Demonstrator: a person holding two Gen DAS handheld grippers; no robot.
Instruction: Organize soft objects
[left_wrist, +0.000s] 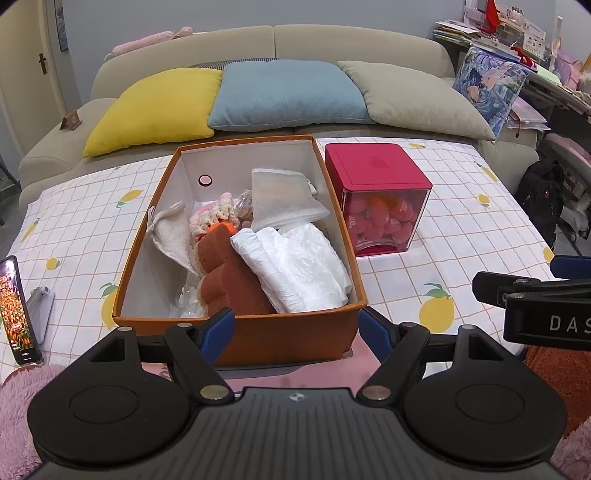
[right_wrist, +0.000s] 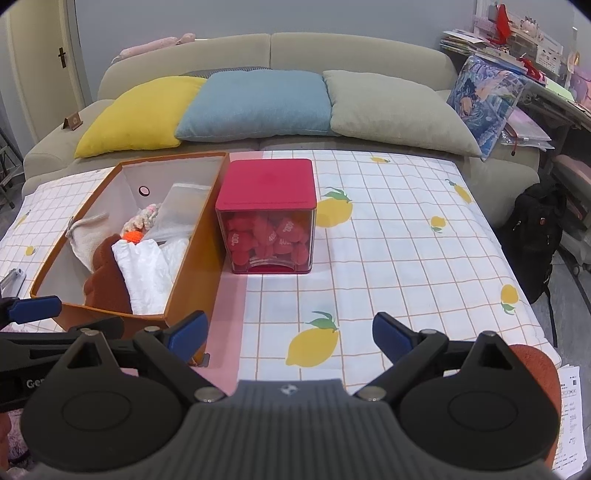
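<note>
Cardboard box (left_wrist: 280, 339), rectangular, holds crinkled white plastic (left_wrist: 295, 269) and brown sponge (left_wrist: 232, 277).

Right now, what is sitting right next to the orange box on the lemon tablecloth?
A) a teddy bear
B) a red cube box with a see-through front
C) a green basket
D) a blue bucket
B: a red cube box stands beside the orange box on the lemon tablecloth, and its see-through front shows red puffy things inside.
</note>
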